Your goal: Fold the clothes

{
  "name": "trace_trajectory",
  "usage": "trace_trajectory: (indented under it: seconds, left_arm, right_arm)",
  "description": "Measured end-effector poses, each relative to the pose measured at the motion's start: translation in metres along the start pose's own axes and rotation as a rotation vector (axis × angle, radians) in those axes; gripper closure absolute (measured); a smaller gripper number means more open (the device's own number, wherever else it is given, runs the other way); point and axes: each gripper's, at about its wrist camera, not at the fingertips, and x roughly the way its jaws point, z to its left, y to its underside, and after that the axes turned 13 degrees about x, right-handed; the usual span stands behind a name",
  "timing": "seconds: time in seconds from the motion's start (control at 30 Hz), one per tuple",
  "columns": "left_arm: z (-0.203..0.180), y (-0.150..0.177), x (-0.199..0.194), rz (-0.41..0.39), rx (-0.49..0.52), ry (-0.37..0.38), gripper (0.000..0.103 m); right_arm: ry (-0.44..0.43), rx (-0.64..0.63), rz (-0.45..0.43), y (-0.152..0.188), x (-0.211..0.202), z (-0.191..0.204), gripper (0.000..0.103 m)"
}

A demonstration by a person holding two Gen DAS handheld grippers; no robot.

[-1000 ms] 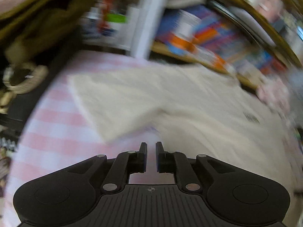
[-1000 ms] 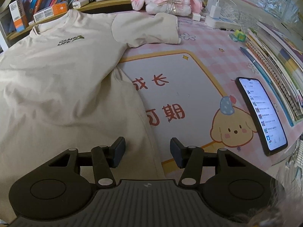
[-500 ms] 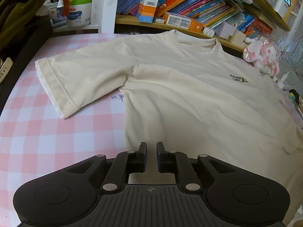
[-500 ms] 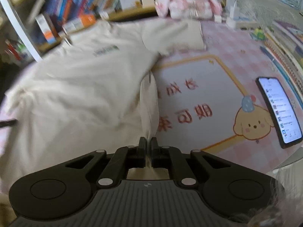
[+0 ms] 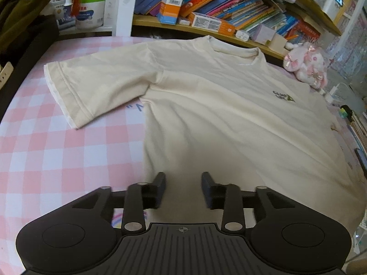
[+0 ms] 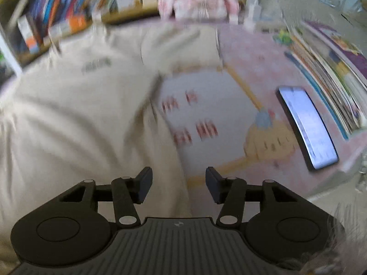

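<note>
A cream T-shirt with a small dark chest logo lies spread flat on the pink checked tablecloth, one sleeve stretched to the left. My left gripper hovers over the shirt's lower left hem, its jaws opening; cloth lies below the gap, not pinched. In the blurred right wrist view the same T-shirt fills the left side. My right gripper sits above the shirt's right side edge, jaws opening, with the fabric edge under the gap and no pad pressing it.
A bookshelf full of books runs along the far side. A pink plush toy sits at the back right. A phone with a lit screen lies right of a cartoon desk mat. Stacked books line the right edge.
Both grippers went from shut to open. The right gripper let go of the fold of shirt fabric it pinched and rose a little. The left view steadied over the hem.
</note>
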Motion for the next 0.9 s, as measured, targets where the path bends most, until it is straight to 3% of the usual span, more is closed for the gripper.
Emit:
trace_trajectory:
  seconds: [0.1, 0.2, 0.27, 0.37, 0.47, 0.5, 0.77, 0.83, 0.9]
  left_arm:
    - [-0.009, 0.002, -0.001, -0.006, 0.017, -0.005, 0.063]
    - [-0.013, 0.004, -0.001, -0.001, 0.025, 0.0, 0.07]
    - [-0.014, 0.006, -0.002, 0.013, 0.029, 0.0, 0.103]
    - [-0.016, 0.011, -0.007, 0.028, 0.02, 0.008, 0.103]
    - [-0.019, 0.021, -0.016, 0.033, -0.015, -0.004, 0.103]
    - [-0.02, 0.025, -0.019, 0.033, -0.032, -0.01, 0.103]
    - [-0.036, 0.045, -0.038, 0.05, -0.13, -0.065, 0.103]
    - [-0.041, 0.046, -0.043, 0.072, -0.117, -0.088, 0.091]
    - [-0.038, 0.051, -0.054, 0.076, -0.134, -0.141, 0.089]
  right_arm:
    - [-0.073, 0.03, -0.044, -0.018, 0.013, 0.007, 0.054]
    - [-0.116, 0.05, -0.019, -0.028, 0.035, 0.017, 0.056]
    - [-0.127, 0.055, 0.009, -0.03, 0.049, 0.025, 0.057]
    - [-0.132, 0.033, 0.048, -0.031, 0.063, 0.036, 0.068]
    - [-0.12, 0.006, 0.093, -0.036, 0.078, 0.042, 0.095]
    - [-0.115, 0.002, 0.092, -0.038, 0.081, 0.042, 0.099]
    - [-0.136, -0.075, 0.111, -0.056, 0.096, 0.042, 0.101]
    - [-0.155, -0.095, 0.122, -0.059, 0.097, 0.039, 0.101]
    - [-0.176, -0.099, 0.131, -0.062, 0.096, 0.035, 0.099]
